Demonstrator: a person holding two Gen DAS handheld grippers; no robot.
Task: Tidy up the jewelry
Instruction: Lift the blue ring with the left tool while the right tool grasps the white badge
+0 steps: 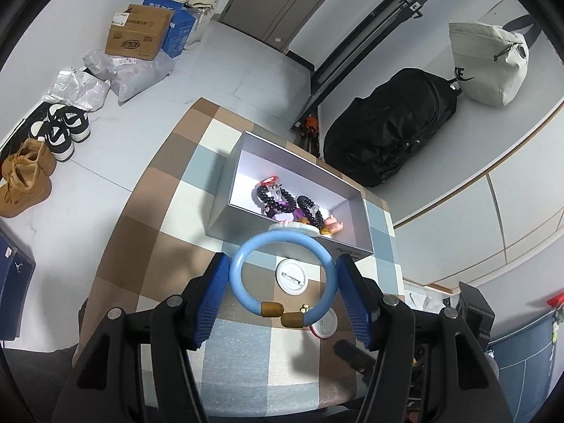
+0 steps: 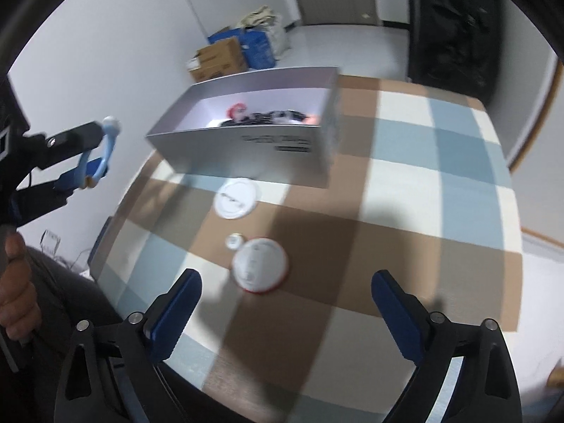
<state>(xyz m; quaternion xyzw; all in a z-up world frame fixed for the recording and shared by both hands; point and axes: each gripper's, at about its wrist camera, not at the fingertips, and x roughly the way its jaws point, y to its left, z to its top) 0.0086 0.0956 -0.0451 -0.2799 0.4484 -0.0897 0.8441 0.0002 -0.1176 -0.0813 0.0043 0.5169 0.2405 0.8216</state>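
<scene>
Right gripper (image 2: 285,312) is hovering open over the checkered tablecloth (image 2: 423,183), two white round badges (image 2: 260,265) lying ahead, before the grey box (image 2: 246,144).

Little is proving readable. The open grey box (image 1: 352,254) is carrying dark print on its side, seen upside down from the left wrist and smeared by blur from the right; no word is coming through. The brown carton (image 1: 135,33) and the blue carton (image 1: 179,30) are showing print too small to read.
</scene>
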